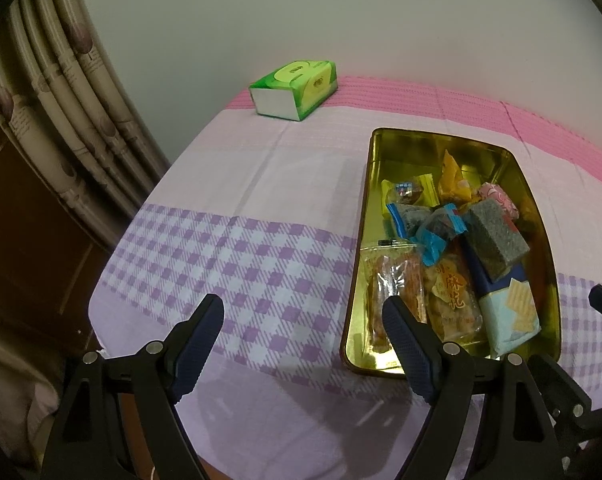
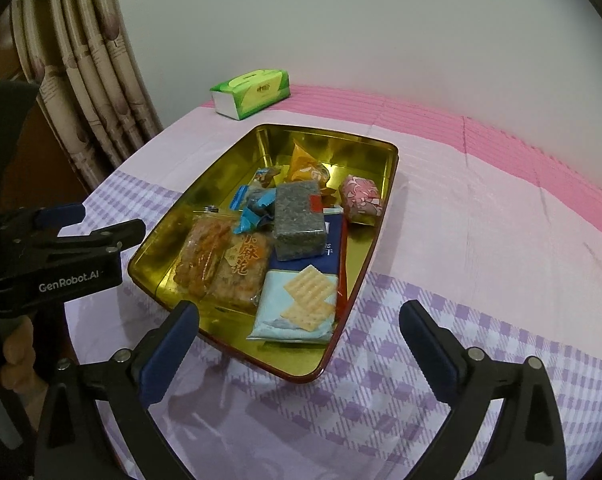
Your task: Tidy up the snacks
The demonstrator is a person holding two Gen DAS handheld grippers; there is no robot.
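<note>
- The right gripper [image 2: 299, 320] stood wide and held nothing; its jaws straddled the near end of the tin [image 2: 169, 232], above the cracker pack [image 2: 297, 304].
- The left gripper [image 1: 303, 316] was also wide and empty; the tin [image 1: 551, 276] lay ahead of its right finger, with only checked cloth [image 1: 229, 256] between the jaws.
- All visible snacks lay heaped inside the tin: a grey block [image 2: 299, 220] on top of a blue pack [image 2: 331, 248], twist packs [image 2: 225, 260] left of the right gripper's centre line, a pink sweet [image 2: 361, 198] far right, an orange sachet [image 2: 305, 164] at the far end.
- Likely hazard 1: a downward reach by the right gripper could catch the tin's near rim with a finger, tipping or sliding the light tin on the cloth.
- Likely hazard 2: the grey block rested tilted on other packs; a nudge to the pile could send it sliding toward the pink sweet or the wall.
- Likely hazard 3: glossy, slack wrappers might slip from the pads or be crushed if squeezed hard, the crackers being the most fragile.
- Likely hazard 4: the two grippers stood close beside each other; both entering the tin at once could bring them into collision.
- The tissue box [image 2: 253, 94] sat well beyond the tin, clear of either gripper.
</note>
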